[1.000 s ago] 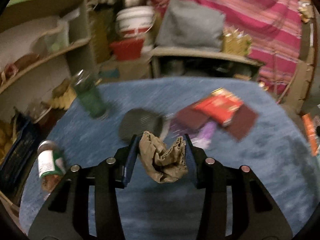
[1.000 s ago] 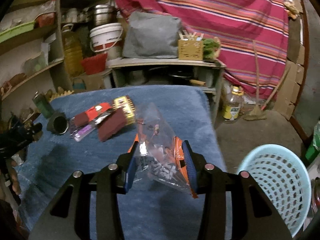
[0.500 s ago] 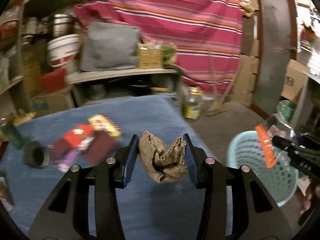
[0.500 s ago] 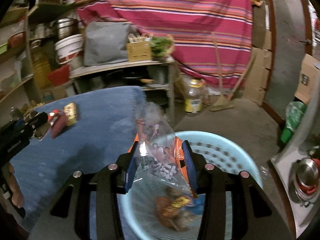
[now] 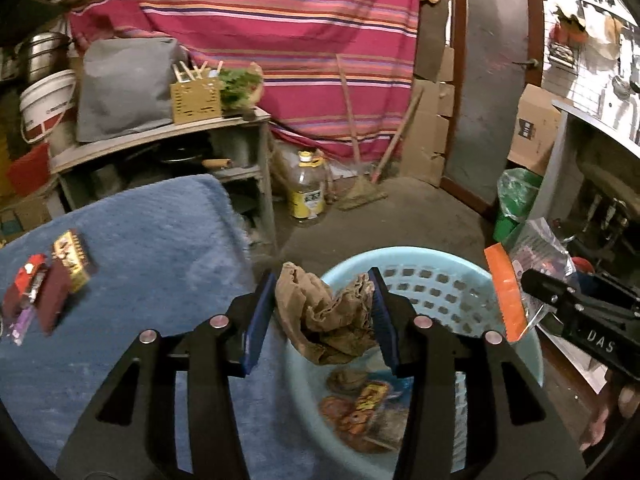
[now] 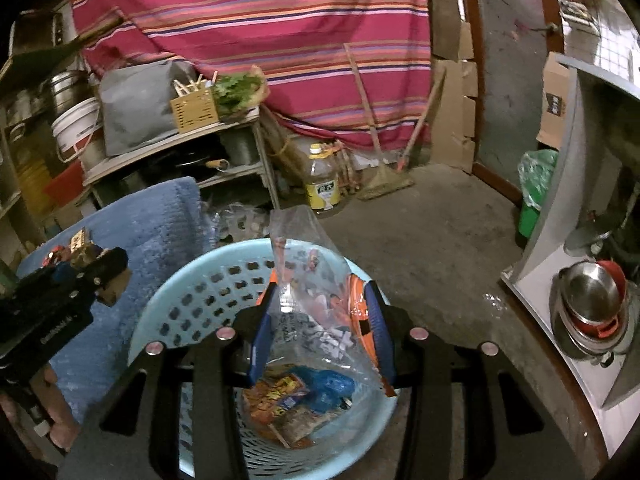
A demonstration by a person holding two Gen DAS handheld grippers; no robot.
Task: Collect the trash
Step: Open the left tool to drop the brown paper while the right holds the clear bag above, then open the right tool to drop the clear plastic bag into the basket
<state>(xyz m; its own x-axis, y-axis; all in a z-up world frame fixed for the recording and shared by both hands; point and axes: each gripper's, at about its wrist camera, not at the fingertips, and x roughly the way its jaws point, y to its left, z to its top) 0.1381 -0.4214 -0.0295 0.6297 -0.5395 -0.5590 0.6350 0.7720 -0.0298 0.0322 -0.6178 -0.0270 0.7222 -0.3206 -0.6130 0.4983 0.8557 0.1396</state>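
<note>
Both grippers have swung from the counter (image 5: 152, 240) to above the basket (image 6: 168, 292); left gripper (image 5: 320, 316), fingers just easing apart, holds crumpled brown paper (image 5: 324, 312); right gripper (image 6: 320, 328) stays clamped on its clear bag (image 6: 308, 276); wrappers (image 5: 48, 284) wait on the counter.

Striped curtain (image 5: 256, 20), concrete floor (image 6: 432, 224), wooden shelf (image 5: 160, 140).

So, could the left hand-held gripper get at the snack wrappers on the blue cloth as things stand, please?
Probably not right away. The left hand-held gripper has crumpled brown paper between its fingers, which have just been opening, over the basket. The wrappers lie uncovered on the blue cloth, so the way looks free once the paper drops.
</note>
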